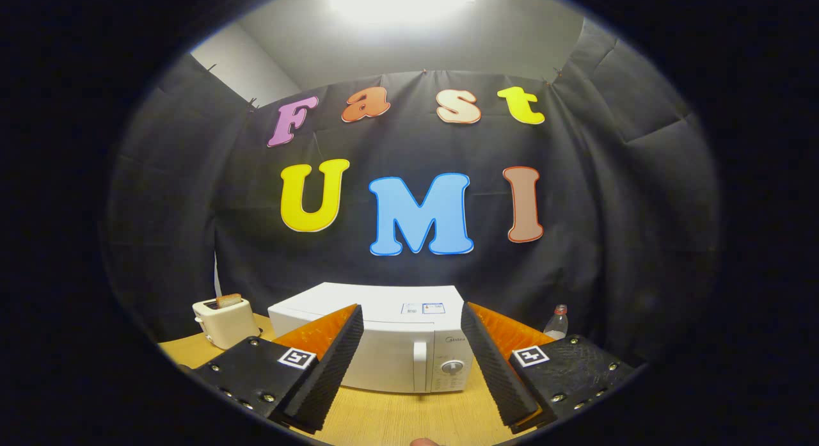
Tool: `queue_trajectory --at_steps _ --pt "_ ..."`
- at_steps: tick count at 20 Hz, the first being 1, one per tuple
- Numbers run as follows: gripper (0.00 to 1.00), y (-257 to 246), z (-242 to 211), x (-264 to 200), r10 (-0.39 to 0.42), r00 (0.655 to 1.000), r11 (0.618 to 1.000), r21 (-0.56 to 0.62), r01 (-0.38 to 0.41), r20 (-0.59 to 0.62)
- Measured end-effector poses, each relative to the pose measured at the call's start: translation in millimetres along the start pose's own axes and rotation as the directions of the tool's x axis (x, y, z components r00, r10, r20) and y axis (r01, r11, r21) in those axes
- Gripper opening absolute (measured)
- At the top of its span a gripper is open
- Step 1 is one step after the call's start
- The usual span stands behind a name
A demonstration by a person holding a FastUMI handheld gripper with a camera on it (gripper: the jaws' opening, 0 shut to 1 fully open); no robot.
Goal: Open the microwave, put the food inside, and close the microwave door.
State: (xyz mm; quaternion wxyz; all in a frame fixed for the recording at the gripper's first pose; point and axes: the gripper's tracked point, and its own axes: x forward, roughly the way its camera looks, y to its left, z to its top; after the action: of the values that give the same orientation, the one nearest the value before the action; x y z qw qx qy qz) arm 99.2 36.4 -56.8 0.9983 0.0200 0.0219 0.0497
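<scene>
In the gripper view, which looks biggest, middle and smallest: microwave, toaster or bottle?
1. Microwave, just beyond the open hand-held gripper, its door shut.
2. Toaster, beside the microwave.
3. Bottle, on the microwave's other side.
All three stand about equally far off, so the order seems trustworthy.

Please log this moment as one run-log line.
gripper: jaws open, empty | microwave: door shut, beyond jaws | toaster: beside microwave | task: door not yet opened

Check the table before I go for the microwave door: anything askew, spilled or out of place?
Nothing stands out. The white microwave sits square on the wooden table with its door shut, beyond the open gripper. A toaster with a slice of bread in it stands upright beside it, and a plastic bottle stands upright on its other side. No spills.
</scene>
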Motion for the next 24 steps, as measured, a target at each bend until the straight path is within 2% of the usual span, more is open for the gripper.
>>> queue_trajectory --at_steps 9,19,20,22,24 --pt "0.96 -13.6 -65.4 62.1 0.003 0.993 1.0 0.023 -0.001 -0.117" --pt "0.96 -16.5 -139.9 107.1 0.013 0.966 1.0 0.02 -0.008 -0.258" --pt "0.91 -17.0 -145.5 110.8 0.011 0.963 1.0 0.017 -0.006 -0.27" --pt "0.89 -17.4 -158.7 116.0 0.006 0.955 1.0 0.011 -0.003 -0.298" --pt "0.75 -19.1 -170.3 121.1 0.007 0.946 1.0 -0.003 -0.008 -0.323"
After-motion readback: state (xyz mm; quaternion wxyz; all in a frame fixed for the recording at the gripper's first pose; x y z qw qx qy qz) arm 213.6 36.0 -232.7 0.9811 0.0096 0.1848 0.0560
